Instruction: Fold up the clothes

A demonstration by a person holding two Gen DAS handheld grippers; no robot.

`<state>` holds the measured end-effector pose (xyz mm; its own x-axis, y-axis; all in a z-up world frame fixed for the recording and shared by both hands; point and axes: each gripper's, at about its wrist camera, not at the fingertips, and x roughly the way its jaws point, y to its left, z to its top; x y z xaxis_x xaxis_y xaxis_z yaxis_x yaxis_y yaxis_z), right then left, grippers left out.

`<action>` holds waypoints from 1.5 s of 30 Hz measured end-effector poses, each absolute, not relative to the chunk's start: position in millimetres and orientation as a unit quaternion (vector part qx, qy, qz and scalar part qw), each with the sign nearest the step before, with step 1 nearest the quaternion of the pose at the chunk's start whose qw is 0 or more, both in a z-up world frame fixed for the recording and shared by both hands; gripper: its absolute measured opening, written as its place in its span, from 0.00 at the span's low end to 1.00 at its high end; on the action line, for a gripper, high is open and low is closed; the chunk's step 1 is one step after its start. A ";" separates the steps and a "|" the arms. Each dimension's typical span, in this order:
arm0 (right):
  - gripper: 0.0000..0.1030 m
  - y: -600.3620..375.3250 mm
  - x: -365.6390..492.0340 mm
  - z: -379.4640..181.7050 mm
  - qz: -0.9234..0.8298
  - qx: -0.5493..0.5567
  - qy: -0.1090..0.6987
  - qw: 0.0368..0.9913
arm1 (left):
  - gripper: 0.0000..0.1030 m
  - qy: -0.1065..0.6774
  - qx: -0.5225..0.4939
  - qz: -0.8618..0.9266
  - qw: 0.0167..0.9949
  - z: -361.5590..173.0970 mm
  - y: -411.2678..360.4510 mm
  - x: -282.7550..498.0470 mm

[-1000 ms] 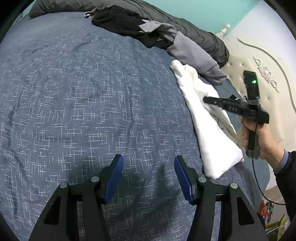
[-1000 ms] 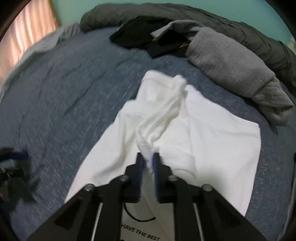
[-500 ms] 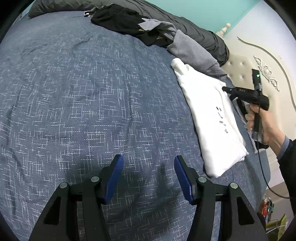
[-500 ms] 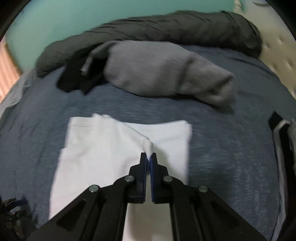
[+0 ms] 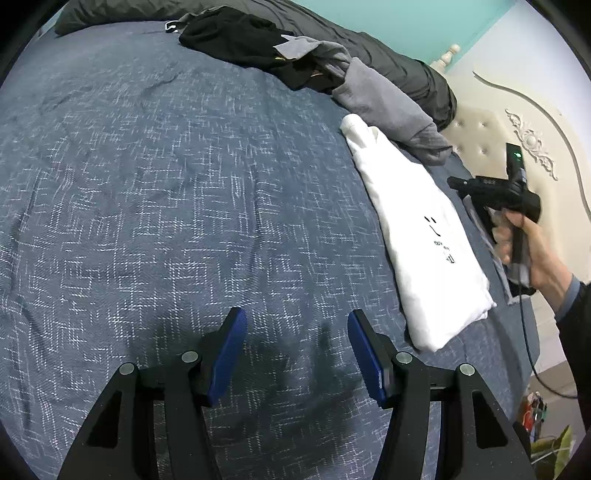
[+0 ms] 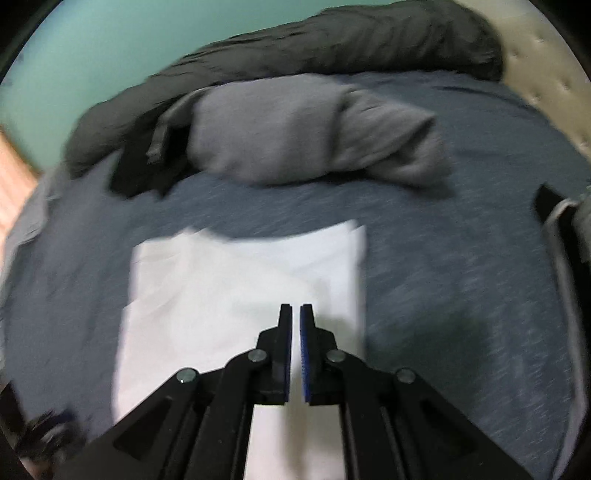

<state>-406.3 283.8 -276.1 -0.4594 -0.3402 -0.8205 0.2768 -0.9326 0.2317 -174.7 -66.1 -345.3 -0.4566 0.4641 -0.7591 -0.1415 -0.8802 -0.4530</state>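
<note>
On blue bedspread (image 5: 177, 192), folded white shirt (image 5: 424, 236), grey garment (image 5: 384, 107) beside it

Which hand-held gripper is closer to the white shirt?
Right. The right hand-held gripper is shut just above the folded white shirt. The left hand-held gripper is open over bare bedspread, off to the shirt's side.

Bed (image 5: 184, 184): blue cover with white crosshatch weave. Dark grey quilt (image 5: 388, 62) bunched along far edge. Cream tufted headboard (image 5: 480, 129) with carved scrollwork at right. Turquoise wall (image 5: 406, 22) behind. Right wrist view blurred; same quilt (image 6: 332, 48) visible.
</note>
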 end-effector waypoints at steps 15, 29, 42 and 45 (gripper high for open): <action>0.00 320.1 -389.3 -306.4 -0.844 0.502 -0.110 0.154 | 0.59 -0.162 -0.491 0.837 0.181 -346.8 -62.0 -172.7; 0.06 316.4 -356.5 -306.1 -0.826 0.518 -0.125 0.186 | 0.59 -0.161 -0.490 0.837 0.185 -345.4 -58.1 -172.6; 0.07 332.1 -361.9 -323.5 -0.827 0.532 -0.110 0.146 | 0.59 -0.163 -0.488 0.837 0.185 -344.7 -61.3 -174.8; 0.08 335.5 -347.0 -309.9 -0.841 0.516 -0.083 0.137 | 0.59 -0.163 -0.488 0.837 0.185 -344.9 -61.1 -173.9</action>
<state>-347.0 335.5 -309.9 -0.4296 -0.3162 -0.8458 0.1448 -0.9487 0.2812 -173.9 -61.1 -344.9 -0.4547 0.4695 -0.7569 -0.1516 -0.8782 -0.4537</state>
